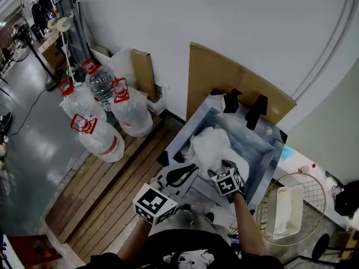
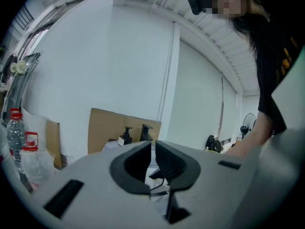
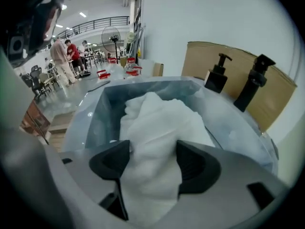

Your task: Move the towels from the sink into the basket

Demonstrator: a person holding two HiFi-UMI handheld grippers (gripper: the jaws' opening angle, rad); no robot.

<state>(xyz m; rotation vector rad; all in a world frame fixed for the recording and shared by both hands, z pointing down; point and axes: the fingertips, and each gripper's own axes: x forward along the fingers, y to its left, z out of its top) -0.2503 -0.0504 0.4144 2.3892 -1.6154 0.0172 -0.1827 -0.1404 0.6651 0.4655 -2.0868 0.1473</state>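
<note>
- The right gripper point(image 3: 151, 162) stood spread wide in the sink point(image 3: 101, 112). The towel point(image 3: 157, 120) bulged between its jaws, apparently not pinched.
- The left gripper point(image 2: 153, 160) was pressed nearly together and empty, near the sink's front edge.
- Risk: closing on a shallow fold could let the limp cloth slip free before it reached the basket point(image 1: 312, 190), or snag on the rim.
- The towel was white, soft and crumpled in a heap; the sink smooth, grey and boxy; the basket round gold wire.

White wall point(image 1: 224, 15), plank floor point(image 1: 106, 184) (glossy grey beyond).
</note>
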